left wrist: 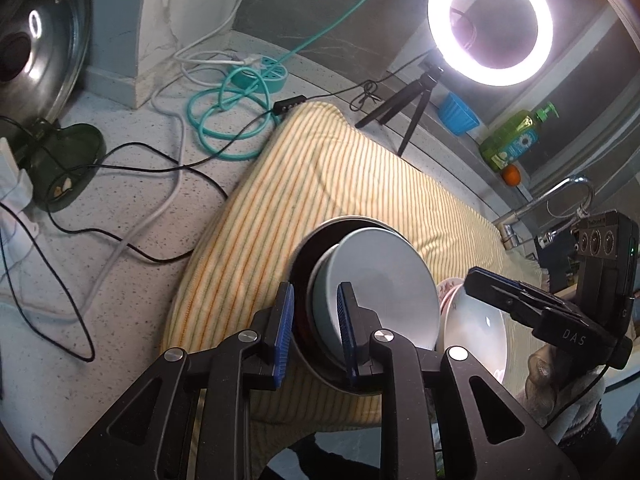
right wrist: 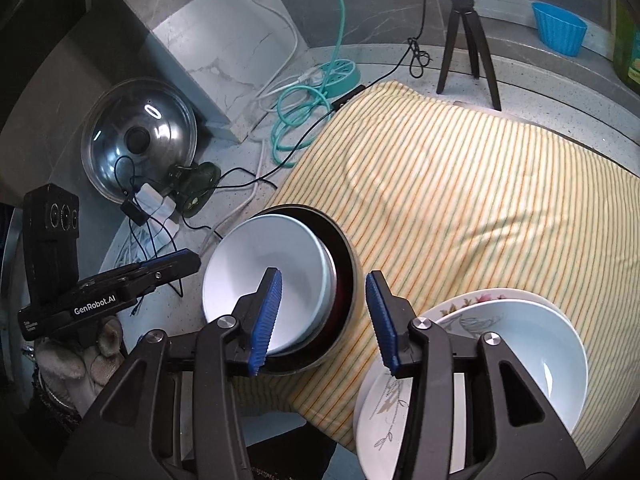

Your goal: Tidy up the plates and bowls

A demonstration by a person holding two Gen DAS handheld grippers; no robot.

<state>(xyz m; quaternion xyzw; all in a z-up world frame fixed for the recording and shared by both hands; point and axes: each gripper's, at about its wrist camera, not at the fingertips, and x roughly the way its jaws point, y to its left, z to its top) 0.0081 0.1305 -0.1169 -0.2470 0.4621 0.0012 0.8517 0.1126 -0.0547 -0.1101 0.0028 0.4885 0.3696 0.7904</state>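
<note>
A pale blue bowl [left wrist: 380, 284] sits nested inside a dark metal-sided bowl [left wrist: 304, 320] on the striped cloth [left wrist: 320, 184]. My left gripper [left wrist: 314, 332] is open, its fingers straddling the near rims of both bowls. In the right wrist view my right gripper [right wrist: 324, 320] is open, its left finger over the pale blue bowl [right wrist: 260, 280] and its right finger beside the dark bowl [right wrist: 344, 280]. A white bowl [right wrist: 532, 352] rests on flowered plates [right wrist: 384, 408] at the lower right; it also shows in the left wrist view [left wrist: 476, 324].
A ring light on a tripod [left wrist: 490, 20] stands behind the cloth. Cables and a teal power strip [left wrist: 264, 72] lie on the counter. A pot lid [right wrist: 138, 140] leans at the left. A blue cup [right wrist: 558, 28], soap bottle [left wrist: 512, 136] and tap [left wrist: 568, 192] are at right.
</note>
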